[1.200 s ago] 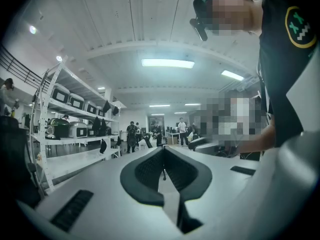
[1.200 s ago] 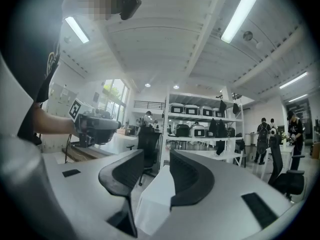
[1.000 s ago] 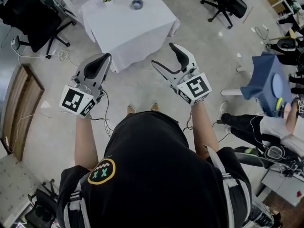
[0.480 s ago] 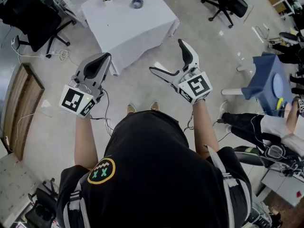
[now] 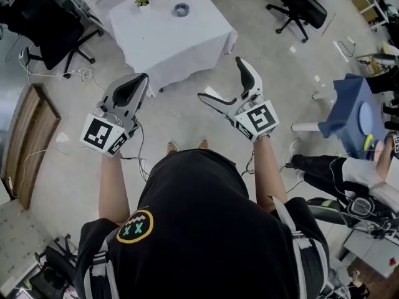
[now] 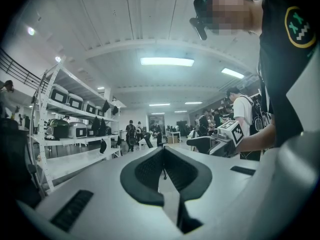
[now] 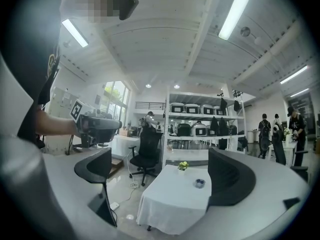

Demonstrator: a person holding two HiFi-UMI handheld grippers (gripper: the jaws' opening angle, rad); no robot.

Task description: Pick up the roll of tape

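roll of tape point(image 5: 181, 9) near surface point(image 5: 187, 48) far edge, well ahead | right gripper point(image 5: 221, 78) spread wide, empty, tape lined up between its jaws | left gripper point(image 5: 142, 80) pressed together, empty | right likely reaches

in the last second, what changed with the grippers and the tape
The right gripper spread its jaws from partly open to wide open, with nothing between them. The left gripper stayed shut and empty, both hands kept roughly in place, and the roll of tape still lies untouched on the white table.
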